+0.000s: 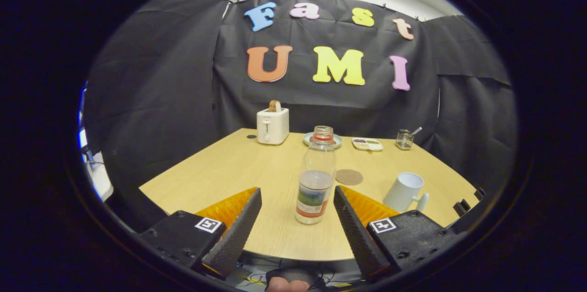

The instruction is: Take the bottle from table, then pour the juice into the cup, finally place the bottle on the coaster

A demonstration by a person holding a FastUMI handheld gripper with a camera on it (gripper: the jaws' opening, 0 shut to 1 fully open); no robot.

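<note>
I have the gripper (297,195) at the near edge of the desk (238,168), its jaws spread wide apart and gripping nothing. The bottle (316,177) stands upright on the desk between the two fingertips, nearer the right one, though I see a gap on each side and neither finger touches it. It is clear plastic with a label around its lower part, it has no cap on, and its upper part looks empty. Just beyond the bottle and a little right, the round brown coaster (349,177) lies flat on the wood. Right of the coaster and ahead of the right finger sits the white cup (405,192), tilted in this lens, handle turned toward me. Farther back, along the far edge of the desk, I see a white toaster (272,125) with a slice sticking up out of it, a plate (338,140) partly hidden behind the bottle's neck, a small tray (367,144), and a glass (404,139) with something standing in it. A small dark dot (251,136) lies left of the toaster.
</note>
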